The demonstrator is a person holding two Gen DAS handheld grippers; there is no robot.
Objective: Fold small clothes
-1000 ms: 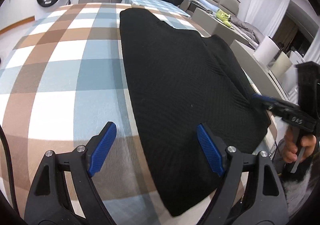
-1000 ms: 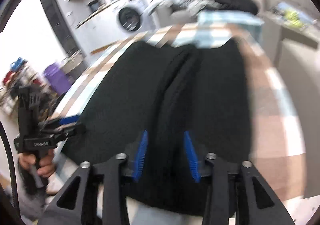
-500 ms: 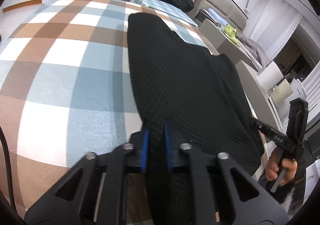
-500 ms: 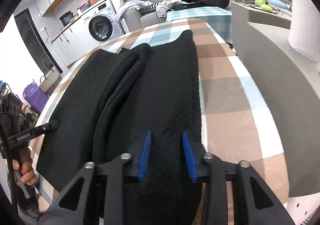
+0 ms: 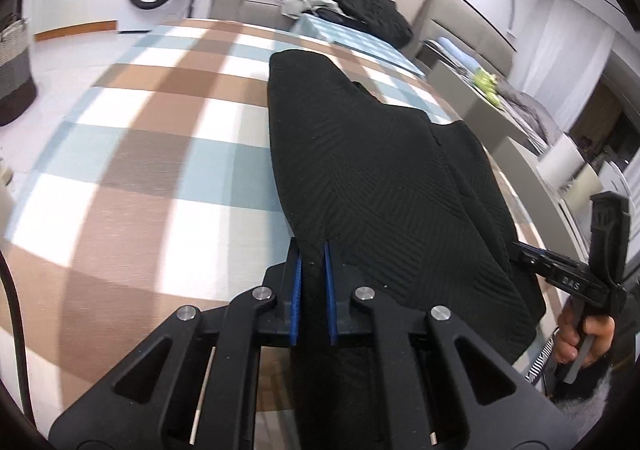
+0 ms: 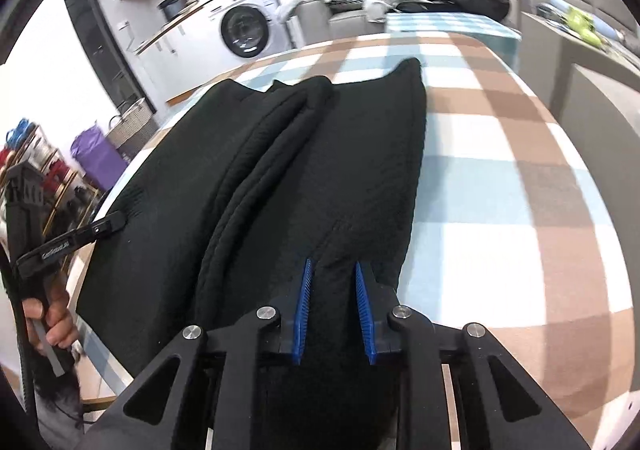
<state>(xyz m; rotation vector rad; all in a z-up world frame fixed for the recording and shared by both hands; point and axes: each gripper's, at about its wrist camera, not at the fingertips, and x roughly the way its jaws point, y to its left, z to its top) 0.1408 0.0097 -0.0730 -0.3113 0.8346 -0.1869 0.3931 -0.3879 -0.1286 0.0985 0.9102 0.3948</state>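
Black garment (image 5: 384, 186) lies lengthwise on checked tablecloth (image 5: 152, 178). Left gripper (image 5: 313, 290) clamped tight on its near edge; right gripper (image 6: 333, 310), jaws just closing, pinches a thicker fold at the other near corner.

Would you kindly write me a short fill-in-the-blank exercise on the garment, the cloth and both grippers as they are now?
1. The black knitted garment lies on a ____ tablecloth of brown, blue and white squares.
2. The left gripper is shut on the garment's ____ edge.
3. The right gripper has black ____ between its blue pads.
4. Behind the table stands a white ____ machine.

Missing words: checked; near; fabric; washing
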